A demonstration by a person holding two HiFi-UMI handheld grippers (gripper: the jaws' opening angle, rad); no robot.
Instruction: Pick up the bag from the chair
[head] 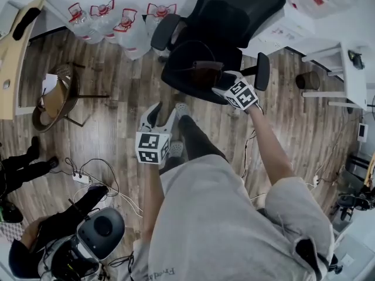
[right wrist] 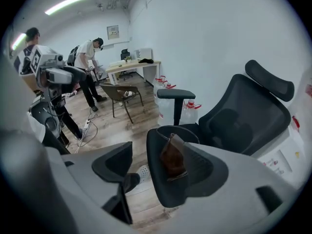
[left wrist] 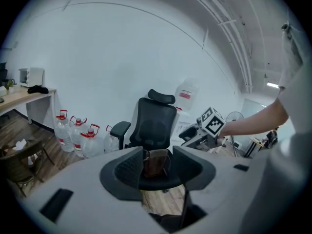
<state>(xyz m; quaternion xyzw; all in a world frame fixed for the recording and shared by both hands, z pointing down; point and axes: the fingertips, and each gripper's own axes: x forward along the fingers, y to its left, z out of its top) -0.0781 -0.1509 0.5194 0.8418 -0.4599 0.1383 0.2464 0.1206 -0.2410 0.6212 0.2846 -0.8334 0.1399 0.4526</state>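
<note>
A small brown bag (head: 206, 72) stands upright on the seat of a black office chair (head: 220, 22). My right gripper (head: 219, 84) reaches over the seat's front edge, close to the bag. In the right gripper view it (right wrist: 161, 165) is open, with the bag (right wrist: 172, 158) between the jaws, next to the right one. My left gripper (head: 164, 115) hangs lower, above the floor in front of the chair. It (left wrist: 157, 173) is open too, and the bag (left wrist: 156, 163) shows far off in its gap, with the chair (left wrist: 156, 123) behind.
Several water jugs (head: 117, 23) stand by the wall left of the chair. A wooden chair (head: 55, 98) is at the left, and cables (head: 88, 177) lie on the floor. White tables (head: 331, 54) stand at the right. People (right wrist: 88, 62) stand farther back.
</note>
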